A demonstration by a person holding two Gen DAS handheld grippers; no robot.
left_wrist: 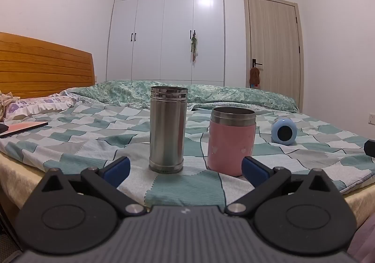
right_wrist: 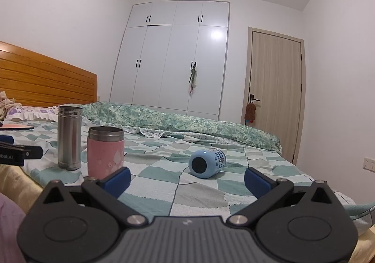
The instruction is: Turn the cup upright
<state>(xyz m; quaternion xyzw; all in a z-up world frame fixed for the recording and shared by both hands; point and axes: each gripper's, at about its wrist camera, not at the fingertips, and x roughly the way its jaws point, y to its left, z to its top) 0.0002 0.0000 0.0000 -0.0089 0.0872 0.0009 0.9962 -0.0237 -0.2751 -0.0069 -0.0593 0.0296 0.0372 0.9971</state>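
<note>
Basically, the blue cup [right_wrist: 207, 163] lies on its side on the checkered bedspread [right_wrist: 164, 192], well right of the pink cup [right_wrist: 106, 154], so it needs righting. Right gripper [right_wrist: 187, 181] is spread wide and aimed at it; left gripper [left_wrist: 185, 169] is spread too, empty, facing the steel cup [left_wrist: 167, 129].

White wardrobe [left_wrist: 165, 28], wooden door [left_wrist: 273, 52], headboard [left_wrist: 44, 66], perhaps a book [left_wrist: 22, 128]

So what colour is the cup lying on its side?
Light blue cup, with a dark printed pattern; the right wrist view shows it best.
</note>
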